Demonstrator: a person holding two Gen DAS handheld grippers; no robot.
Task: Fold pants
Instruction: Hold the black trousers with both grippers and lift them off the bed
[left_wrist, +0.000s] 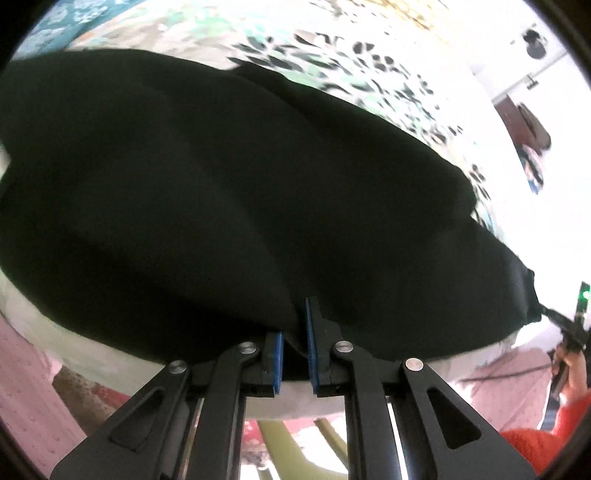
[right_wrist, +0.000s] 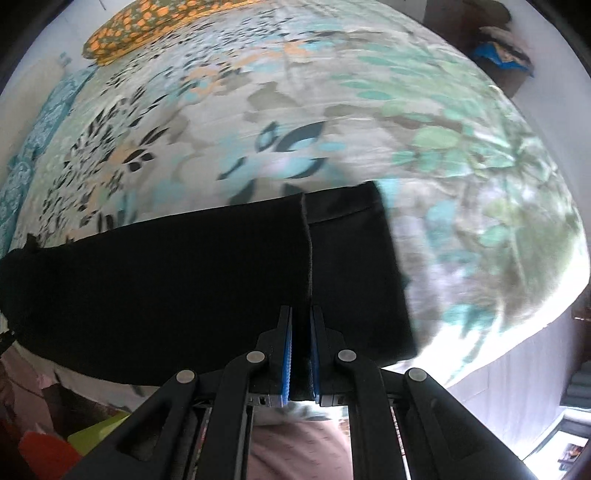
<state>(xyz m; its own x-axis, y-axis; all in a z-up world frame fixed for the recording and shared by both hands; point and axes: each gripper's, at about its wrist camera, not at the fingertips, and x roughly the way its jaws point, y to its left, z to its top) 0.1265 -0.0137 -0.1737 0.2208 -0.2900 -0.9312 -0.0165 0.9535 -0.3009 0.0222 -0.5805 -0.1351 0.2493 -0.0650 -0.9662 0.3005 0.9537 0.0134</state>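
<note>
- A pair of black pants (left_wrist: 236, 192) lies stretched across a bed (left_wrist: 369, 62) covered in a floral sheet, its near edge lifted clear of the bed's front edge and pinched at two places by hand-held tools.
- At the left, the left tool (left_wrist: 295, 325) points steeply down with its blue pads (left_wrist: 309, 350) drawn narrow, a fold of the dark cloth caught between them; the fabric spreads away from it in broad, soft ridges.
- Far right in that view, the cloth tapers to a bunched end, where the right tool (left_wrist: 570, 328) and the person's hand (left_wrist: 570, 373) in an orange sleeve (left_wrist: 535, 446) are just visible.
- From the right wrist view, the right tool (right_wrist: 301, 332) is likewise nearly closed on the pants (right_wrist: 184, 280), gripping the near edge beside a vertical seam (right_wrist: 307, 251); the hemmed leg end (right_wrist: 358, 266) lies flat on the bed (right_wrist: 443, 155) just to the right.
- An orange-patterned pillow (right_wrist: 147, 26) sits well apart at the head of the bed.
- Risk, by judgement: each grip takes only a thin bite of the edge, so an uneven pull could let the cloth slip free.
- If one hand travels ahead of the other, the fold would land skewed, with the leg ends misaligned.
- The loose middle could sag and bunch under the top layer, leaving creases.
</note>
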